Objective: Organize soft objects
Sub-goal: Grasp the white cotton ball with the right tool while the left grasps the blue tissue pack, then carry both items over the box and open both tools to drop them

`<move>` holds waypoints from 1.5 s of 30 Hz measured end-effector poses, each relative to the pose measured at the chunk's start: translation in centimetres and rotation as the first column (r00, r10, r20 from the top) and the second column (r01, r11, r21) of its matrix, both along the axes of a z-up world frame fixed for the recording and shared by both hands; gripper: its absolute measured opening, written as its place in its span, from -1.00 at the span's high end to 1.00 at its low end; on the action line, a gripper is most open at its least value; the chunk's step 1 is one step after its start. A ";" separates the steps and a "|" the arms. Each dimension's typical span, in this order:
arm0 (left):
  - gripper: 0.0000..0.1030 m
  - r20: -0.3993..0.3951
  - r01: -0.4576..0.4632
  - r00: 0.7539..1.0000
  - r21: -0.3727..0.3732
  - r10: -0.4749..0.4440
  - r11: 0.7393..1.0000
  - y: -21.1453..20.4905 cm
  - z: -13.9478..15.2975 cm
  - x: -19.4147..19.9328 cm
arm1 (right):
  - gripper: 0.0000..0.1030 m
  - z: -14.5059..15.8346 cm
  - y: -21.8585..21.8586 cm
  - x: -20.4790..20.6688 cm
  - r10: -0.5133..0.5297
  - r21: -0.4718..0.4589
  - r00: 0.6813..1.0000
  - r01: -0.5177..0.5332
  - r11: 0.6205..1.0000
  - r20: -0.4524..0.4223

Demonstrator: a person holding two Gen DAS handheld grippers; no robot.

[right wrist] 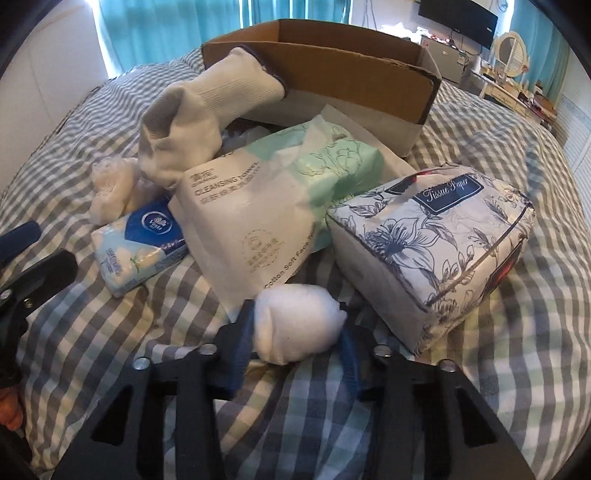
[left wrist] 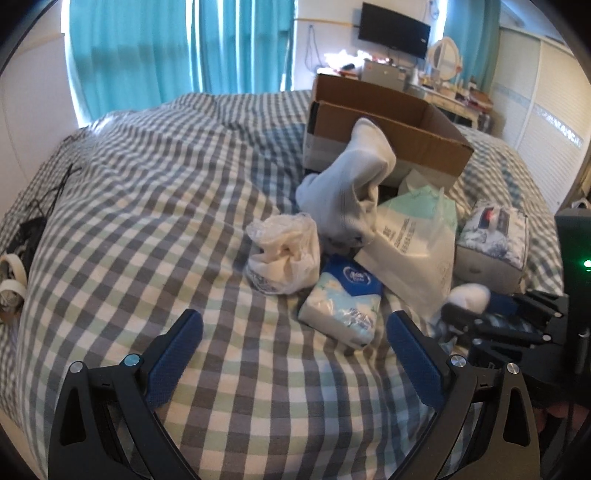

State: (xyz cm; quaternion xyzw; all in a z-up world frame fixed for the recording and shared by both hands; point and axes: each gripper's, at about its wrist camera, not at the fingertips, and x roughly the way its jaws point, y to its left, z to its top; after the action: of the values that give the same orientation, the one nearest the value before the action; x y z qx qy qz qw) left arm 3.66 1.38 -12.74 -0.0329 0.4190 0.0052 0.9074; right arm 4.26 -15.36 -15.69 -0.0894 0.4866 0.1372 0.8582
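Observation:
Soft goods lie on a checked bed in front of an open cardboard box (left wrist: 388, 122) (right wrist: 332, 70). My right gripper (right wrist: 295, 332) is shut on a white cotton ball (right wrist: 295, 325), also visible in the left wrist view (left wrist: 469, 297). My left gripper (left wrist: 295, 332) is open and empty, just short of a small blue tissue pack (left wrist: 343, 299) (right wrist: 140, 243). A white sock (left wrist: 351, 184) (right wrist: 184, 133) leans on the box. A cleansing towel pack (left wrist: 413, 243) (right wrist: 266, 206), a floral tissue pack (left wrist: 491, 240) (right wrist: 436, 243) and a crumpled white bag (left wrist: 284, 254) (right wrist: 114, 188) lie around.
The checked bedspread (left wrist: 147, 221) stretches to the left. Black cables and tape rolls (left wrist: 14, 273) lie at the bed's left edge. Teal curtains, a wall screen (left wrist: 395, 29) and a cluttered dresser stand behind the bed. A white wardrobe (left wrist: 546, 129) is on the right.

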 end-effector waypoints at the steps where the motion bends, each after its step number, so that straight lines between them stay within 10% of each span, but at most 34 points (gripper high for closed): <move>1: -0.96 -0.003 0.006 1.000 0.001 -0.006 1.000 -0.1 -0.1 0.0 | 0.35 0.4 0.0 -0.6 0.008 -0.003 1.000 -0.007 1.000 0.019; 13: -0.83 -0.119 0.138 0.983 0.003 -0.137 0.990 -3.3 -2.4 2.6 | 0.36 4.9 -1.0 -3.4 0.025 0.038 0.990 -0.031 0.999 0.137; 20: -0.04 -0.185 0.157 0.971 0.032 -0.149 0.987 -4.7 -4.3 4.6 | 0.35 4.8 -1.3 -3.5 0.030 0.046 0.991 -0.037 0.998 0.130; 34: 0.07 -0.063 0.092 0.993 -0.077 -0.097 0.993 -1.5 1.1 -0.6 | 0.35 7.3 -1.4 -4.5 0.032 0.050 0.982 -0.042 0.998 0.187; 45: 0.07 0.085 0.126 0.989 -0.029 -0.123 0.992 -2.3 8.0 0.2 | 0.36 12.9 -1.4 -3.6 0.047 0.027 0.950 -0.059 0.998 0.310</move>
State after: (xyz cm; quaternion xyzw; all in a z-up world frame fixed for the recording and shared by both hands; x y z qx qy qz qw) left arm 3.83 -0.91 -4.78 -0.0223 0.3823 -0.0600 0.9218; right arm 0.69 -16.74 -2.81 -0.1075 0.3411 0.1531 0.9212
